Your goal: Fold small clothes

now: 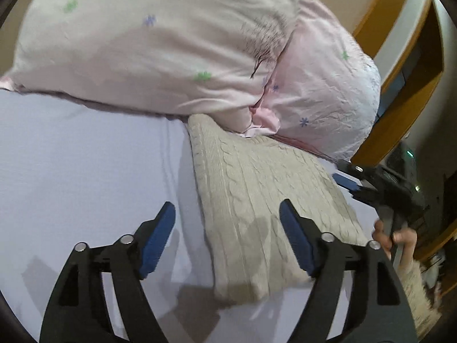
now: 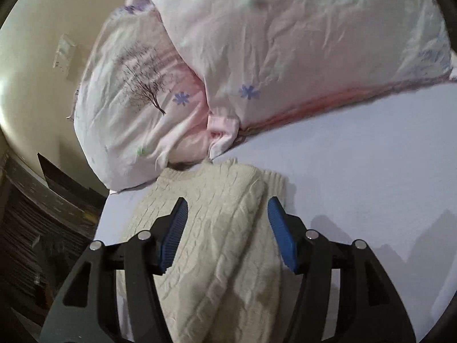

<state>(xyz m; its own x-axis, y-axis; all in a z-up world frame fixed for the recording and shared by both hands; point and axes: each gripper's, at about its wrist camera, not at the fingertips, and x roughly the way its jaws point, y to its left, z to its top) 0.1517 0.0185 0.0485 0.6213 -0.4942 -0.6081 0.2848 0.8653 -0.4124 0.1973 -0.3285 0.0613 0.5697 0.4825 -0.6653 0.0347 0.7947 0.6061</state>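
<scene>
A cream cable-knit sweater [image 1: 257,200] lies folded into a long strip on the pale lilac bed sheet [image 1: 85,171]. My left gripper [image 1: 227,214] is open, hovering over the sweater's left edge and holding nothing. In the left wrist view the right gripper [image 1: 357,184] shows at the sweater's far right side, held by a hand [image 1: 400,240]. In the right wrist view my right gripper [image 2: 227,211] is open, its blue pads [image 2: 281,237] spread above the sweater [image 2: 217,228], with no cloth between them.
Two pink floral pillows [image 1: 157,43] [image 2: 285,43] lie against the sweater's far end. A wooden door frame [image 1: 400,85] and dark furniture [image 2: 42,228] stand beside the bed. Bare sheet [image 2: 371,171] spreads to the right of the sweater.
</scene>
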